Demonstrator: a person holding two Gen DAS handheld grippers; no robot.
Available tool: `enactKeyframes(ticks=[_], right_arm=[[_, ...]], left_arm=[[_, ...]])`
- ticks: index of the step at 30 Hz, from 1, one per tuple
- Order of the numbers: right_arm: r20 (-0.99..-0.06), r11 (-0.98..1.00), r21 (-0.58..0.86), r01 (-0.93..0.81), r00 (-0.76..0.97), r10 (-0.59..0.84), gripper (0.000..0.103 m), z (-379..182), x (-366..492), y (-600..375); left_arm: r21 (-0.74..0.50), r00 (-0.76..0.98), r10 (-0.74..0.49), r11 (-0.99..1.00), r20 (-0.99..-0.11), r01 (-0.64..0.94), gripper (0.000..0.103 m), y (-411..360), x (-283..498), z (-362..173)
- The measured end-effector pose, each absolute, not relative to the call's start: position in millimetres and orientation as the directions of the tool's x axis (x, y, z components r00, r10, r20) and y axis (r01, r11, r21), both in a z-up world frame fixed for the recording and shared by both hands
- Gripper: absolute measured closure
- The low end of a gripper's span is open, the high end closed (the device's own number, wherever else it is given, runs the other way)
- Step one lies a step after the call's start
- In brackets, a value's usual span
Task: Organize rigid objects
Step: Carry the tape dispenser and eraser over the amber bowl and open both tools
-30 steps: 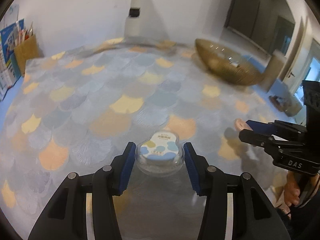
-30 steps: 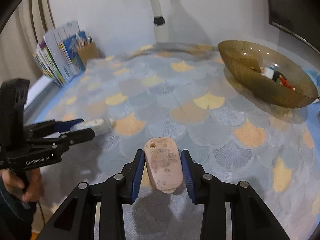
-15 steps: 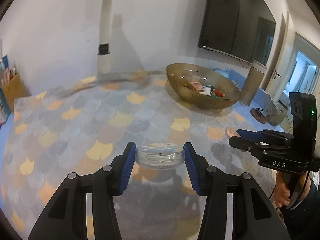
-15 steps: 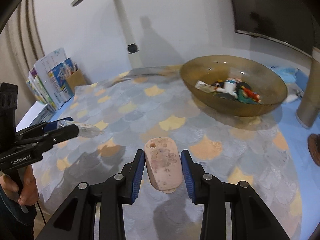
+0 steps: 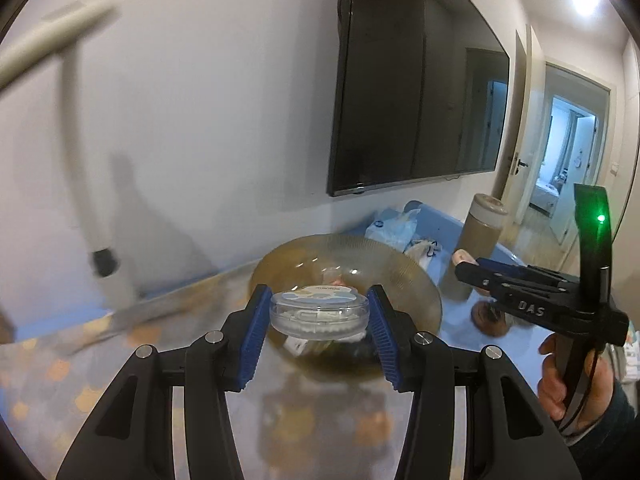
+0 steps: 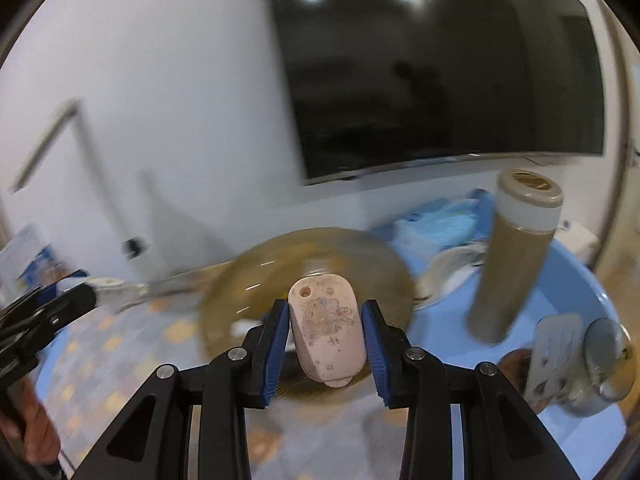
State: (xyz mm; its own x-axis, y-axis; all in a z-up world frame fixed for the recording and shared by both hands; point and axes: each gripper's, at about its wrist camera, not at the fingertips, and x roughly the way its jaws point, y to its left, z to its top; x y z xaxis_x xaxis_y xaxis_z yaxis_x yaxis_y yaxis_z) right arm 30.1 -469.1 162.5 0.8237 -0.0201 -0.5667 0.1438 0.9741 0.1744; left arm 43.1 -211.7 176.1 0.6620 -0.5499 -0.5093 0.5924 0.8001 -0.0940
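My left gripper (image 5: 319, 308) is shut on a round clear plastic case (image 5: 319, 314) with a blue and white lid, held in the air just in front of the amber glass bowl (image 5: 404, 268). My right gripper (image 6: 325, 326) is shut on a flat pink oval tag (image 6: 326, 332) with a small hole at its top, raised before the same bowl (image 6: 360, 252). The bowl holds several small items, mostly hidden behind the held things. In the left wrist view the right gripper (image 5: 466, 266) shows at the right with the pink tag's tip sticking out. The left gripper (image 6: 90, 294) shows at the left of the right wrist view.
A tall brown cylinder (image 6: 516, 256) with a pale cap stands right of the bowl on a blue surface. Shiny metal pieces (image 6: 580, 360) lie at the right. Plastic bags (image 5: 394, 224) sit behind the bowl. A dark screen (image 5: 416, 92) hangs on the wall. A lamp arm (image 5: 80, 184) rises at the left.
Both grippers have risen off the scalloped mat and moved toward the bowl, which now sits close and centred. Each keeps the same hold on its object.
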Motion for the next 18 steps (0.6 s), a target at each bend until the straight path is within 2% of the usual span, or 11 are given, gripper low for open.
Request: enactKeyframes(ticks=[7, 9, 12, 14, 18], right_arm=[[-0.681, 0.955, 0.133, 0.266, 0.724, -0.106, 0.066, 127.1, 95.5, -498.1], [-0.71, 0.949, 0.16, 0.27, 0.699, -0.079, 0.066, 116.1, 112.3, -506.0], [-0.742, 0.942, 0.166, 0.292, 0.666, -0.076, 0.054, 105.8, 118.6, -514.3], [-0.725, 0.939, 0.178, 0.296, 0.684, -0.078, 0.037, 107.2, 107.2, -515.6], [-0.702, 0.929, 0.229, 0.29, 0.71, -0.048, 0.033, 115.7, 81.9, -509.2]], left_arm=[[-0.145, 0.561, -0.571, 0.766, -0.599, 0.626, 0.055, -262.9, 103.8, 132.9], [-0.185, 0.496, -0.592, 0.74, -0.635, 0.646, 0.025, -271.0, 112.9, 124.9], [-0.176, 0.534, -0.561, 0.775, -0.632, 0.607, 0.023, -260.1, 108.9, 120.9], [-0.152, 0.558, -0.529, 0.798, -0.639, 0.583, 0.023, -246.8, 100.9, 121.9], [-0.122, 0.626, -0.462, 0.854, -0.628, 0.506, 0.023, -216.8, 83.2, 136.1]])
